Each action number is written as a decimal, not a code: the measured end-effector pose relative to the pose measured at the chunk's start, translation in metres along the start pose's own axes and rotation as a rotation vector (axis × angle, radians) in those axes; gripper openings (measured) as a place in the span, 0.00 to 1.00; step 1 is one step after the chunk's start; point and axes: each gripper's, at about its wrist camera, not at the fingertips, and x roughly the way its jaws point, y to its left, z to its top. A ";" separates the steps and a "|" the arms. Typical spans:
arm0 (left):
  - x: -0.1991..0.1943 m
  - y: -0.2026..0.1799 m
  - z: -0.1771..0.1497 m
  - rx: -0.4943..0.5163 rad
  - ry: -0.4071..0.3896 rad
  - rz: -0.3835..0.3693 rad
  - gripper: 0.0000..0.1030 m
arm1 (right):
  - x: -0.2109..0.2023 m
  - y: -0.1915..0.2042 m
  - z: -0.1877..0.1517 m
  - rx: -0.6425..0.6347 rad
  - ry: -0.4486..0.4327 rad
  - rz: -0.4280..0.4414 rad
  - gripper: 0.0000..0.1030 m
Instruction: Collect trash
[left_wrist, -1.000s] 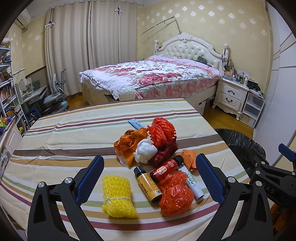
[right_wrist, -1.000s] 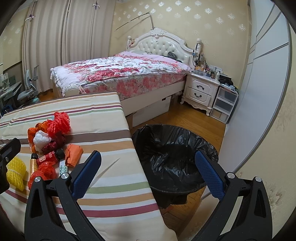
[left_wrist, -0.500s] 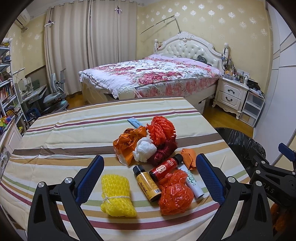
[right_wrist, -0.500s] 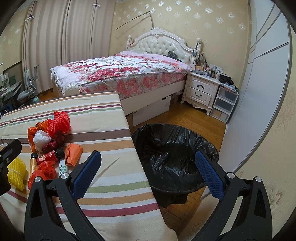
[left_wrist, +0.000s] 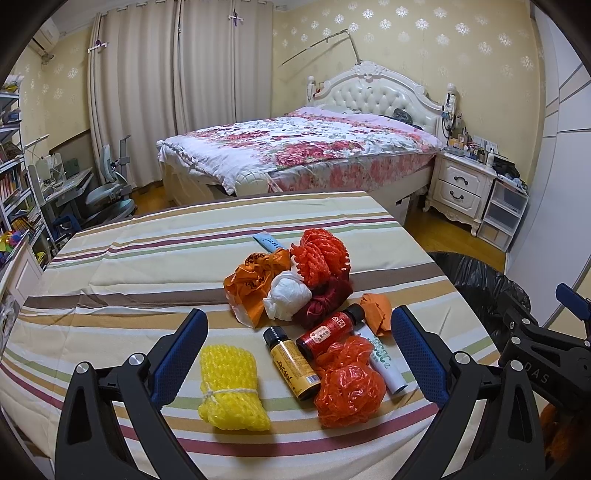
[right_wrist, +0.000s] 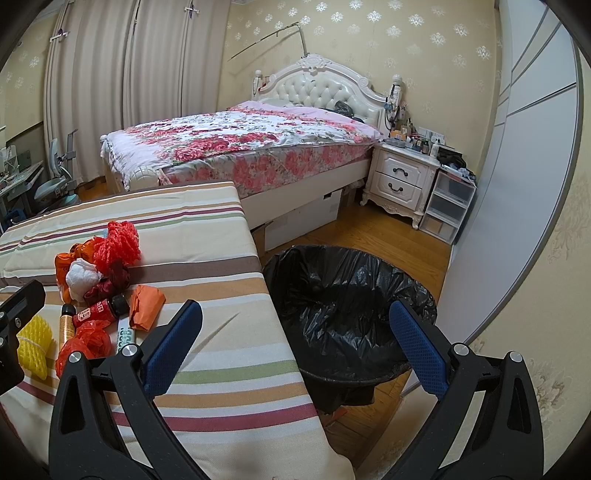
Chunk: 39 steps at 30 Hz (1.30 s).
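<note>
Tools (left_wrist: 299, 354) (right_wrist: 295, 347) level, both wide open.

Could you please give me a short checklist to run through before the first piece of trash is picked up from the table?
1. Left gripper open and empty: ok.
2. Right gripper open and empty: ok.
3. Trash within the left gripper's view, yellow foam net nearest and lying apart from the pile: ok.
4. Bin lined with a black bag, mouth open, beside the table: ok.
5. Bottles lie flat, touching the orange-red net ball; may roll: cannot tell.
</note>
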 end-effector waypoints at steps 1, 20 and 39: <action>0.000 0.000 0.000 0.000 0.000 0.000 0.94 | 0.000 0.000 0.000 0.000 0.000 0.000 0.96; 0.002 -0.002 -0.018 -0.004 0.025 0.015 0.94 | 0.004 0.008 -0.008 -0.007 0.025 0.015 0.95; -0.002 0.035 -0.028 -0.006 0.126 0.045 0.72 | 0.005 0.028 -0.013 -0.026 0.071 0.079 0.79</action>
